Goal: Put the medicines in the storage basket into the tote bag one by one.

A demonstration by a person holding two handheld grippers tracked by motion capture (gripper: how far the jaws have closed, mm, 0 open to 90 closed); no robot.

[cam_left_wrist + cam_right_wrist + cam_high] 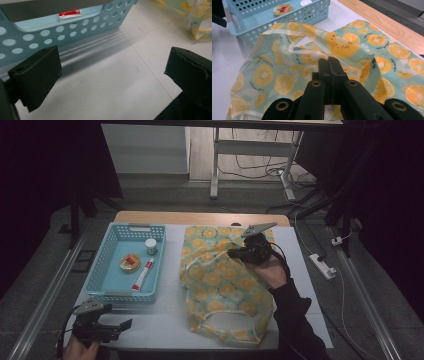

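Thin printed plastic film is making up the bag (220, 280), which is lying in the centre and lower right of the high view, just beside the blue basket (100, 270) on the white table (160, 325). In the right gripper view the right gripper (331, 65) is standing with its jaws clenched together; the film is bunching up against them, so a pinch of the bag is judged to be caught there, although the actual contact is hidden. The left gripper (112, 72) is released, with its jaws standing wide apart over bare table at the lower left of the high view, near the basket wall.

Risks from here:
- The film is slippery, so a pull on a shallow pinch is likely to be letting it slide out.
- Only one layer may be getting caught, leaving the mouth unopened.
- Dragging the bag toward the upper left may be nudging the basket and upsetting the small jar (150, 246), round tin (130, 262) and tube (143, 274).
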